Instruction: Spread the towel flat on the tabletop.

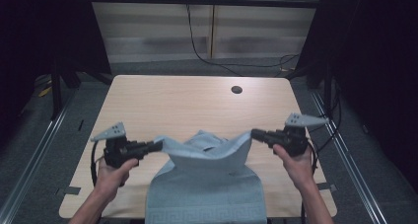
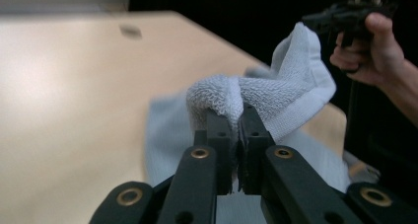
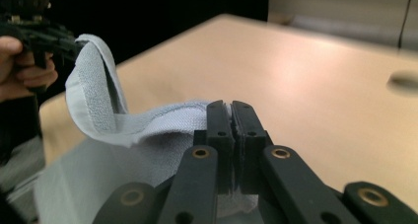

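Presently: 1 grey towel [image 1: 207, 184], far corners pinched in closed left gripper [image 1: 158, 146] and right gripper [image 1: 255, 133], likely raised for folding over table [image 1: 172, 100].

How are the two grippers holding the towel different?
The left gripper pinches the towel at its left corner; the right gripper pinches the right corner. The left gripper sits lower in the high view, the right one higher. Both are shut on the towel, lifting it off the table.

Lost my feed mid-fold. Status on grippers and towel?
Left gripper and right gripper each shut on a towel corner. Corners lifted, middle sagging, rest on table. Nothing in the way.
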Available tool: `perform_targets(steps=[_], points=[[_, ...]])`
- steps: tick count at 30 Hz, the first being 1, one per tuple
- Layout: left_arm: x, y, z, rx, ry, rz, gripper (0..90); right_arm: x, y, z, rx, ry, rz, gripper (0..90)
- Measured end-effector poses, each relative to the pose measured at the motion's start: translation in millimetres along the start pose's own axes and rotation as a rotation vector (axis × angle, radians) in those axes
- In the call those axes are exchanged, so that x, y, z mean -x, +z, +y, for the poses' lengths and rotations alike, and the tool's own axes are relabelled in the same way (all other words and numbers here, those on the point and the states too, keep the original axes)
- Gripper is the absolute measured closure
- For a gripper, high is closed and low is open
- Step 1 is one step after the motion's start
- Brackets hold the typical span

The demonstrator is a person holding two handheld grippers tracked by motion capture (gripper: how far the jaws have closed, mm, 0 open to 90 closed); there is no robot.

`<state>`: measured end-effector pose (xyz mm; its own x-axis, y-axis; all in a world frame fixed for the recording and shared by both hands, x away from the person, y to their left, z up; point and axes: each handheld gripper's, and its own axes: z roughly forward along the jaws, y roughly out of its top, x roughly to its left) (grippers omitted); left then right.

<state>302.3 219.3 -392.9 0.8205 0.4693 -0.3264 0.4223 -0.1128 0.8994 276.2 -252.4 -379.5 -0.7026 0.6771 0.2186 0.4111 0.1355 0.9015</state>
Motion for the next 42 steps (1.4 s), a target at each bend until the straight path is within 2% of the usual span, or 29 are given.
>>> perform_targets(steps=[1, 2, 3, 5, 6, 8, 9, 10, 13, 14, 15, 17, 19, 22, 23, 24, 27, 28, 29, 32, 33, 34, 35, 37, 38, 39, 40, 41, 42], points=[[-2.1, -2.1, 13.2, 0.026, 0.005, 0.008, 86.6, 4.5, -1.1, 26.1, 0.045, -0.018, -0.020, 87.7], [-4.6, -4.6, 26.4, 0.049, 0.012, 0.018, 86.6, 6.6, -1.4, 38.7, 0.067, -0.023, -0.028, 87.7], [-7.7, -7.0, 39.3, 0.069, 0.013, 0.024, 86.6, 6.6, -1.4, 38.7, 0.067, -0.023, -0.028, 87.7], [-14.3, -11.5, 62.9, 0.104, 0.026, 0.063, 86.7, 12.9, -1.1, 74.1, 0.115, -0.045, -0.062, 87.7], [-18.2, -13.1, 73.8, 0.118, 0.026, 0.079, 86.7, 12.9, -1.1, 74.1, 0.115, -0.045, -0.062, 87.7], [-31.9, -15.7, 101.3, 0.152, 0.016, 0.124, 86.6, 19.7, 2.9, 104.1, 0.144, -0.057, -0.093, 87.7], [-31.9, -15.7, 101.3, 0.152, 0.016, 0.124, 86.6, 21.9, 5.3, 112.5, 0.151, -0.060, -0.108, 87.7], [-39.8, -13.9, 116.5, 0.162, 0.012, 0.152, 86.6, 24.5, 8.2, 120.5, 0.155, -0.060, -0.119, 87.7], [-49.6, -11.2, 135.4, 0.180, 0.007, 0.183, 86.6, 33.4, 17.3, 142.6, 0.173, -0.060, -0.160, 87.6], [-49.6, -11.2, 135.4, 0.180, 0.007, 0.183, 86.6, 36.9, 20.3, 149.2, 0.179, -0.055, -0.168, 87.6], [-55.7, -7.4, 146.2, 0.191, 0.004, 0.206, 86.6, 39.8, 23.7, 155.4, 0.185, -0.055, -0.181, 87.6], [-58.8, -4.6, 151.3, 0.193, 0.004, 0.215, 86.5, 46.0, 32.1, 167.1, 0.172, -0.059, -0.217, 87.6], [-69.5, 9.0, 160.3, 0.180, -0.016, 0.243, 86.2, 54.6, 40.7, 175.9, 0.158, -0.039, -0.249, 87.5], [-81.1, 21.2, 156.6, 0.154, -0.039, 0.273, 80.8, 65.0, 51.1, 177.7, 0.144, 0.000, -0.268, 86.8], [-87.5, 26.9, 152.1, 0.141, -0.051, 0.303, 74.9, 77.8, 65.6, 169.8, 0.100, 0.044, -0.293, 78.1], [-94.7, 31.9, 145.9, 0.134, -0.081, 0.316, 74.9, 77.8, 65.6, 169.8, 0.100, 0.044, -0.293, 78.1], [-110.8, 41.4, 123.4, 0.081, -0.120, 0.349, 65.0, 91.5, 84.9, 144.3, 0.035, 0.080, -0.317, 66.5], [-112.9, 43.3, 115.8, 0.066, -0.123, 0.340, 63.0, 94.8, 92.5, 125.1, 0.015, 0.085, -0.301, 64.7], [-116.2, 45.9, 101.5, 0.020, -0.109, 0.341, 62.4, 95.2, 95.7, 116.2, 0.000, 0.083, -0.286, 62.8], [-119.7, 45.8, 82.6, 0.000, -0.127, 0.318, 59.3, 91.0, 100.2, 91.9, -0.043, 0.082, -0.245, 60.3], [-119.7, 45.8, 82.6, 0.000, -0.127, 0.318, 59.3, 88.1, 100.7, 84.7, -0.057, 0.079, -0.236, 60.1], [-119.8, 45.0, 68.9, -0.004, -0.150, 0.306, 59.2, 84.7, 100.5, 77.3, -0.070, 0.074, -0.227, 60.1], [-119.8, 45.0, 68.9, -0.004, -0.150, 0.306, 59.3, 80.7, 100.0, 69.4, -0.072, 0.073, -0.203, 60.3], [-115.1, 46.4, 43.7, -0.072, -0.133, 0.284, 59.8, 70.1, 100.2, 52.5, -0.113, 0.057, -0.163, 61.5], [-111.7, 46.6, 33.3, -0.075, -0.136, 0.264, 60.9, 63.6, 100.2, 42.9, -0.134, 0.049, -0.156, 62.0], [-111.7, 46.6, 33.3, -0.075, -0.136, 0.264, 61.8, 63.6, 100.2, 42.9, -0.134, 0.049, -0.156, 62.0], [-108.7, 46.8, 22.0, -0.080, -0.142, 0.249, 62.7, 52.7, 99.7, 21.9, -0.184, 0.031, -0.124, 64.1], [-104.3, 51.1, 0.5, -0.127, -0.134, 0.231, 63.9, 48.5, 99.1, 10.9, -0.199, 0.033, -0.107, 65.2], [-104.3, 51.1, 0.5, -0.127, -0.134, 0.231, 64.5, 48.5, 99.1, 10.9, -0.199, 0.033, -0.107, 65.2]])
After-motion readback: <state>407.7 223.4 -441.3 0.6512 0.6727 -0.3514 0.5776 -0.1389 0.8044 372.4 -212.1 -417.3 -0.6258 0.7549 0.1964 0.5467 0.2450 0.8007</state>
